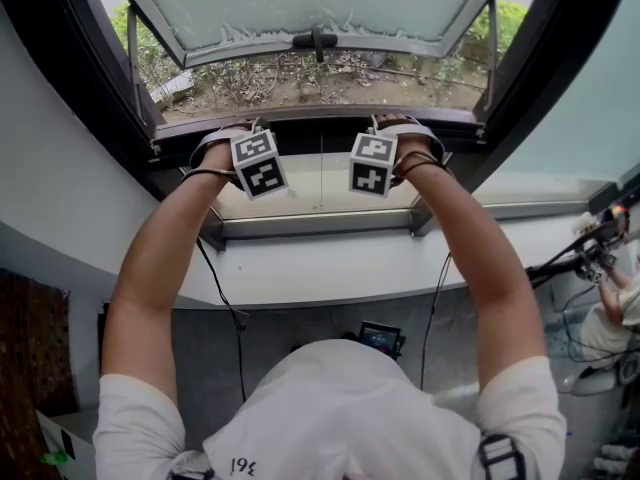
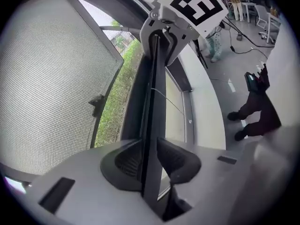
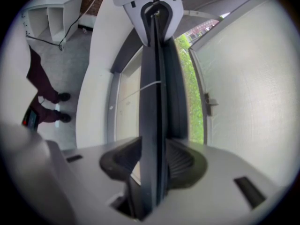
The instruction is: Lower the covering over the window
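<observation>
Daylight came through a dark-framed window above a white sill (image 1: 330, 263), with ground and green plants showing outside. In the head view, the sash (image 1: 310, 3) stood swung outward, its dark handle (image 1: 315, 40) at the middle of its lower edge.

The covering's dark pull bar (image 1: 320, 138) lay level across the low part of the opening, just above a pale fixed pane (image 1: 320, 183). Whether the bar touched the frame beneath it could not be told. In the left gripper view, the mesh covering (image 2: 51, 78) spread along the outward side of the bar (image 2: 154, 102). A dark handle showed on or behind the mesh; which could not be told. A thin cord (image 2: 164, 96) crossed beside the bar.

The left gripper (image 1: 245, 136) met the bar left of centre. In its own view, the left gripper (image 2: 151, 153) had the bar between its jaws, with a ribbed pad against each face, so it was clamped on the bar.

The right gripper (image 1: 392, 128) met the bar right of centre. In its own view, the right gripper (image 3: 152, 156) had the bar (image 3: 152, 78) between its jaws, and both pads lay against it in a grip.

Both forearms reached straight forward over the sill, and each gripper's marker cube faced upward. Each gripper view showed the other gripper at the far end of the bar.
</observation>
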The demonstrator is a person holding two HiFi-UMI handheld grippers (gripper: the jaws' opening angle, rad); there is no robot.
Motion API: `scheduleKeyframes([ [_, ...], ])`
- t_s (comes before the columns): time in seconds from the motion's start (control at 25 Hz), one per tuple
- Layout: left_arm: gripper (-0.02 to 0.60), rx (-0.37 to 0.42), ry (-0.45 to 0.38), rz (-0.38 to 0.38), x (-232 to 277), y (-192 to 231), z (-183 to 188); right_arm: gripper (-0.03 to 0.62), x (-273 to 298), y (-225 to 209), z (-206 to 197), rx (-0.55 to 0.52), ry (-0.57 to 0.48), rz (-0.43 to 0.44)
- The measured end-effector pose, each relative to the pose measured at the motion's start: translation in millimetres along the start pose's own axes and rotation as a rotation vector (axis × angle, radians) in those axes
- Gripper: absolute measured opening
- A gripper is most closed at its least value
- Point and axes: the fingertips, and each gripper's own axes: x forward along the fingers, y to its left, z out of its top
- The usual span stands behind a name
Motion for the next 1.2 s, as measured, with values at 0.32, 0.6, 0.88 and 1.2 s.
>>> scheduleKeyframes([
  [0.32,0.109,0.004,-0.008,0.026,1,-1,0,0.170,1,2,0,0.009,-0.014,-0.020],
  [0.6,0.109,-0.010,-0.026,0.049,-2,0,0,0.175,0,2,-2,0.022,-0.020,-0.037],
  [0.88,0.109,-0.033,-0.033,0.062,-7,3,1,0.175,-1,3,-4,0.025,-0.015,-0.039],
  [1.2,0.109,-0.081,-0.048,0.069,-12,5,-1,0.175,-5,0,-4,0.032,-0.025,-0.051],
])
